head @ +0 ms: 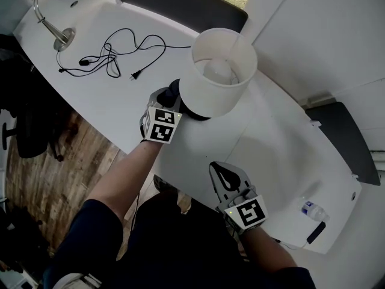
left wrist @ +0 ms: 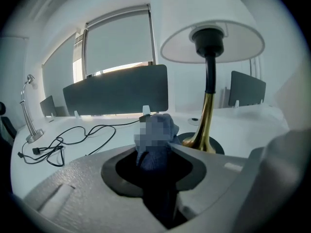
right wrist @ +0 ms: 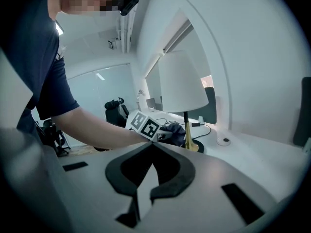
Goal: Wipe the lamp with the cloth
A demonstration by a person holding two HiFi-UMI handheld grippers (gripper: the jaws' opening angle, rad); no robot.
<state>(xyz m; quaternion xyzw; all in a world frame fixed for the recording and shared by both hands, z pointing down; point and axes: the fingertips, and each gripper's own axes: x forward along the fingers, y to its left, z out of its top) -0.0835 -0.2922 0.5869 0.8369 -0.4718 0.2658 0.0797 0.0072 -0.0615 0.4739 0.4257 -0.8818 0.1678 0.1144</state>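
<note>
The white bench (head: pixel 271 143) carries everything. The lamp (head: pixel 216 83) stands just ahead and to the right of the left gripper (left wrist: pixel 156 149), with its shade over the fingers. The right gripper (right wrist: pixel 151 144) is held well short of the lamp, fingers closed together with nothing between them. A loose black cable (head: pixel 114 53) sprawls off to the left of the left fingers. The left fingers pinch the dark blue cloth (left wrist: pixel 170 130), which is bunched beside the lamp's base.

Lamp shade (head: pixel 218 71): white, matt, fabric-like. Lamp stem (left wrist: pixel 206 125): polished brass-coloured metal, glossy. Lamp base (left wrist: pixel 218 147): black, slight sheen. Cloth (left wrist: pixel 154 161): dark blue, soft, woven. Table (head: pixel 283 155): white, smooth, low sheen. Left gripper (left wrist: pixel 155 149) and right gripper (right wrist: pixel 152 145): grey grained plastic bodies, matt black inner faces. Floor (head: pixel 42 173): brown wood boards.
</note>
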